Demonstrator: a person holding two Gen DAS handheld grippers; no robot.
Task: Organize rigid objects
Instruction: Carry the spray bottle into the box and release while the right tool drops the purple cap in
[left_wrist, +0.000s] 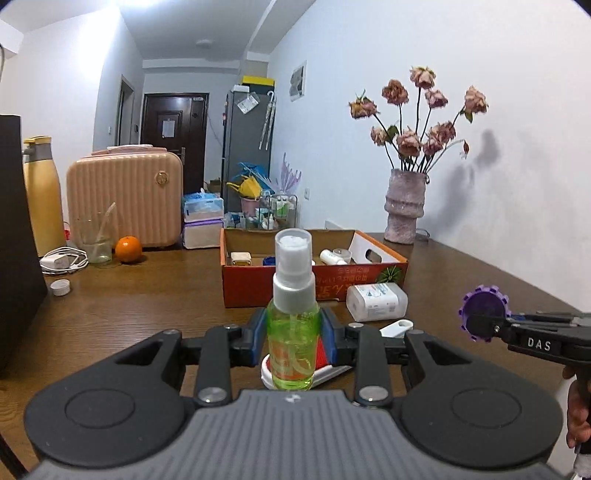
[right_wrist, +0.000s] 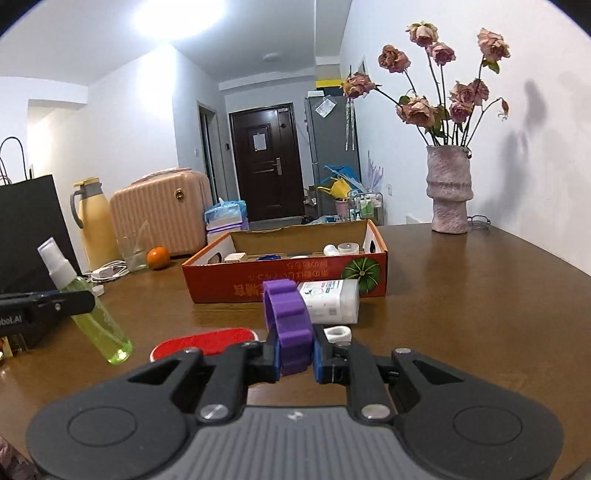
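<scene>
On a brown wooden table (right_wrist: 461, 295), in a lived-in room, two hand-held grippers are each lifting a small item. The left gripper (left_wrist: 293, 332) is clamped on a green spray bottle (left_wrist: 293, 347) with a white pump and clear cap; its blue-padded fingers press the bottle's sides. From the left camera the bottle stands upright, while the right camera sees it tilted, its base clear of the table. Beneath and behind it lies a red and white oval thing (right_wrist: 207, 341) flat on the table.

The right gripper (right_wrist: 295, 356) is closed on a purple toothed ring (right_wrist: 286, 321), held on edge between its blue pads, above the table.

Beyond both grippers sits an open red cardboard box (right_wrist: 284, 282) with a watermelon picture on its front. Small items lie inside it, among them a white bottle (right_wrist: 330, 250) and something blue. Touching or just beside the front of the box, a white plastic bottle (right_wrist: 328, 299) lies on its side. A small white piece (right_wrist: 338, 334) rests near it, closer to the right gripper.

To the left on the table are an orange (right_wrist: 158, 257), a glass (left_wrist: 94, 240), a yellow flask (left_wrist: 42, 192) and a white charger cable (left_wrist: 61, 260). A pink vase of dried roses (left_wrist: 404, 206) stands at the far right against the wall
</scene>
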